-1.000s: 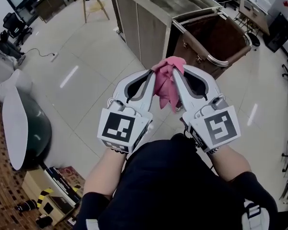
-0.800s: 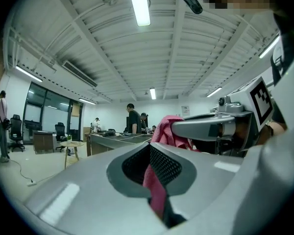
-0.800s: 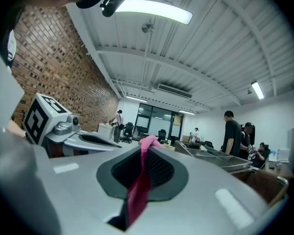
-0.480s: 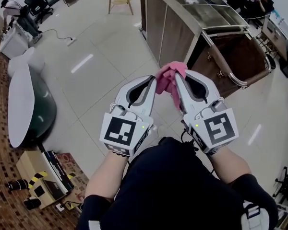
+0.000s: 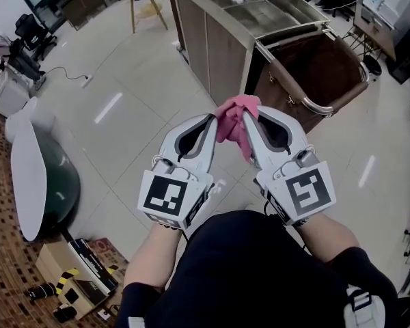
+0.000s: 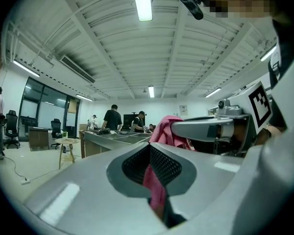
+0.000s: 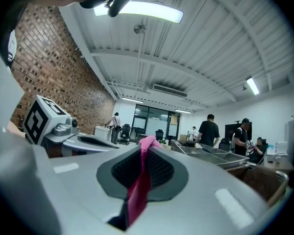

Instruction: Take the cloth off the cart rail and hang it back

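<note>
Head view: the left tongs (image 5: 214, 119) and right tongs (image 5: 249, 115) are held side by side over the floor (image 5: 137, 80), their tips close together, with a pink cloth (image 5: 231, 111) bunched between them. The cloth is off the cart (image 5: 307, 63), whose rail (image 5: 319, 106) lies near, beyond the tips.

Left gripper view: the left tongs are clamped on a strip of cloth (image 6: 154, 190); the rest bunches beside the right tongs.

Right gripper view: the right tongs pinch another strip of the cloth (image 7: 136, 192).

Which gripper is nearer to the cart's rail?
Right. In the head view the right gripper is below-left of the rail; the left gripper sits farther left, with the cloth between them.
</note>
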A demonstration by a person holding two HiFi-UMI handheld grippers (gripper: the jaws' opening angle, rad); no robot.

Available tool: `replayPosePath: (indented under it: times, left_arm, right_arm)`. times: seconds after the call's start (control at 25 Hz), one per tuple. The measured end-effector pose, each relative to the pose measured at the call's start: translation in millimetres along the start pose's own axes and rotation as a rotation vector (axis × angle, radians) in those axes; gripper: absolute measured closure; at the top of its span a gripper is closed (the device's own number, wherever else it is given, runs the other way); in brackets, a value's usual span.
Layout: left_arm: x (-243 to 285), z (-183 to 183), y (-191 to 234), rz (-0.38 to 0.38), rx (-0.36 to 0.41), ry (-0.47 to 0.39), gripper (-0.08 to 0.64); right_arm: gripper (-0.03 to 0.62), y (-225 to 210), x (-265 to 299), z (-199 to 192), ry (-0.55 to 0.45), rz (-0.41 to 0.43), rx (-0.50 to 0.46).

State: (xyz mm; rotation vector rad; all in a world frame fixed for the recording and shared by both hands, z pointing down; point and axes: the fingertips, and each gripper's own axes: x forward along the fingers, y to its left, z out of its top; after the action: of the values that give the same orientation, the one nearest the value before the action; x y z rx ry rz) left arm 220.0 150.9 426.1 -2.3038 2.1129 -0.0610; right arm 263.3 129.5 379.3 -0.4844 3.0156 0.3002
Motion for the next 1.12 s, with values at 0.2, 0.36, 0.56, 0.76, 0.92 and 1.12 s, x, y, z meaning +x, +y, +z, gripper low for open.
replayPosePath:
  times: [0.2,0.36,0.56,0.76,0.92,1.12]
  left_arm:
    - [30.9,20.8,-33.7,-0.095,0.009,-0.003,0.557]
    - [58.8,37.2,-68.2,-0.180,0.068,-0.100,0.557]
    - [82.1,34.4,-104.0,-0.207,0.041,0.020,0.557]
    - [96.8,34.7,-122.8,-0.234,0.028,0.012,0.557]
    - [104.7,32.1,-130.5,-0.224,0.027,0.021,0.557]
    - [110.3,25.1,-136.7,-0.184,0.024,0.038,0.557]
  right_arm:
    - [0.577,-31.8,-22.9,20.5,-0.045,-0.073,-0.034]
    - [0.577,-56.9,-54.8,2.8,0.096,-0.140,0.022]
    - [0.577,-89.4,-82.2,5.4,0.080,-0.186,0.022]
    - [0.577,-109.6,-95.8,11.9,0.007,-0.198,-0.004]
    - [0.577,-118.8,-98.7,19.5,-0.069,-0.182,-0.034]
    - [0.577,-120.7,-111.5,-10.2,0.116,-0.156,0.051]
